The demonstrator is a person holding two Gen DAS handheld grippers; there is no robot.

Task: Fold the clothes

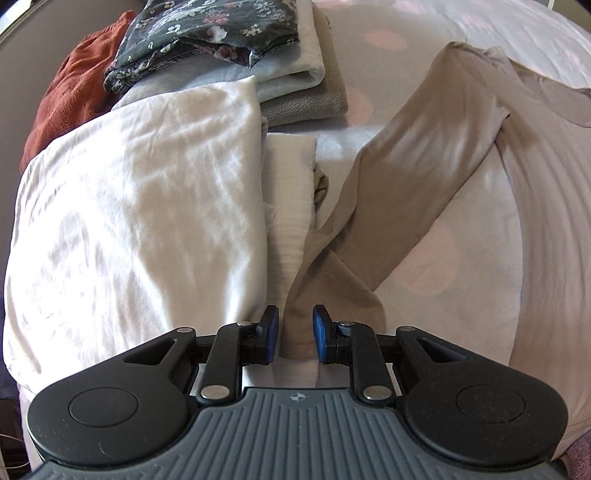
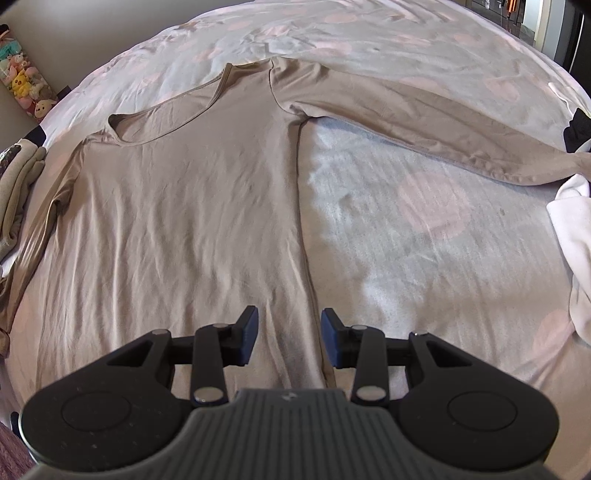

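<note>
A beige long-sleeved shirt (image 2: 184, 221) lies flat on the bed, front up, with its neckline toward the far side. One sleeve (image 2: 406, 114) stretches out to the right. In the left wrist view the other sleeve (image 1: 406, 166) runs diagonally down to its cuff, which lies between the fingers of my left gripper (image 1: 295, 332). The jaws there stand a little apart and the pads do not visibly press the cloth. My right gripper (image 2: 288, 332) hovers open over the shirt's side seam near the hem, holding nothing.
Folded clothes are stacked left of the sleeve: a white piece (image 1: 147, 203), a dark floral one (image 1: 207, 33), a rust one (image 1: 74, 85) and a grey towel (image 1: 306, 99). A loose white garment (image 2: 572, 240) lies at the bed's right edge. The dotted bedsheet (image 2: 406, 240) lies bare between.
</note>
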